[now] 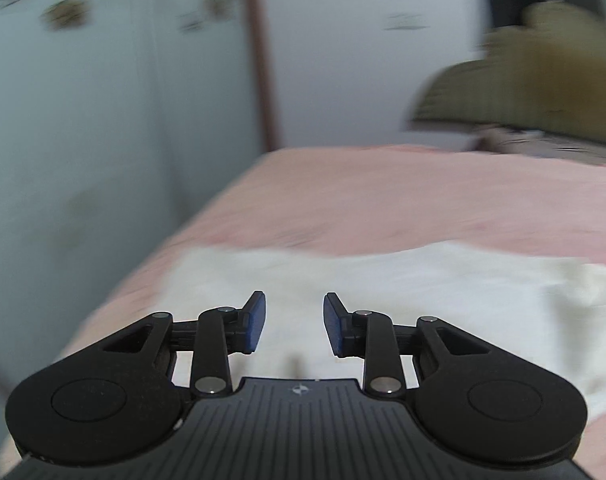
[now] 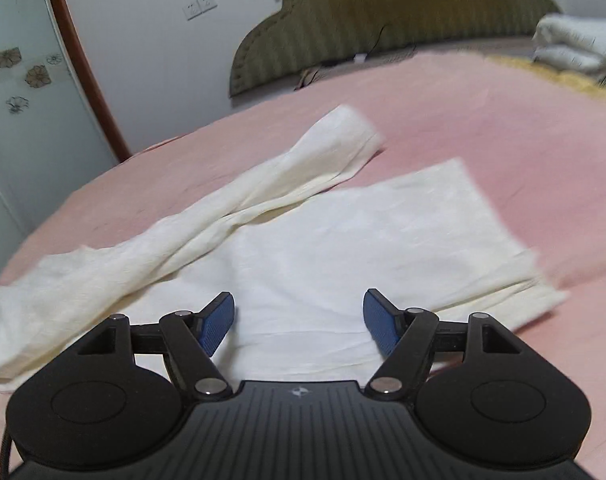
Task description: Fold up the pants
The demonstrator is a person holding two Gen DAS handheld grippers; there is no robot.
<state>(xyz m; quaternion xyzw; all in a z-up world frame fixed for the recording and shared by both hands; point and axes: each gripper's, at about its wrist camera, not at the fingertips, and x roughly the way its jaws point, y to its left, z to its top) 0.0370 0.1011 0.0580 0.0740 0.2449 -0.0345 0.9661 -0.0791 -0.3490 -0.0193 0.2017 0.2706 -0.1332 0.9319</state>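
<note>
Only the right wrist view shows the pants' [image 2: 303,240] splayed legs.

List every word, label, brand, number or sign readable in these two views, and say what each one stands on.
No readable words or numbers in either view.
Small pale emblem on the left hand-held gripper body: a logo shape only, no letters.
The same emblem on the right hand-held gripper body: no letters.
Flower decals on the wardrobe door: pictures, not text.
Wall switch plate: any markings are too small to read.
</note>
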